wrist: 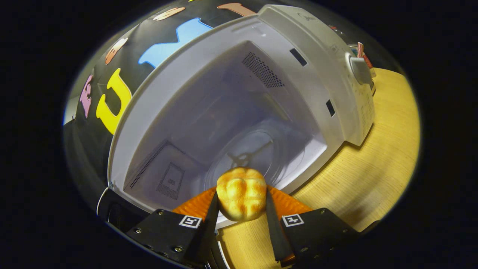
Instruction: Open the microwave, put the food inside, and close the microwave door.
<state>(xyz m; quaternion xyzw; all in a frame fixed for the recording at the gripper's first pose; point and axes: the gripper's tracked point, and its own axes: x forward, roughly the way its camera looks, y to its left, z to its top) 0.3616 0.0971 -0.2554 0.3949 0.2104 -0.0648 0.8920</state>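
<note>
Bread roll (pixel 241 193), soft and light, sits pinched at its sides between my tongs (pixel 242 209), near the microwave (pixel 313 67) front edge.

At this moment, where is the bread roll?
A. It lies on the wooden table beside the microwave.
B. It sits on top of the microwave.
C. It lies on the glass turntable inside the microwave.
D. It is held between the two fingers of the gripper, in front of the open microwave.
D: the bread roll is pinched between both fingers of the gripper, just ahead of the open microwave, whose glass turntable is still bare.
</note>
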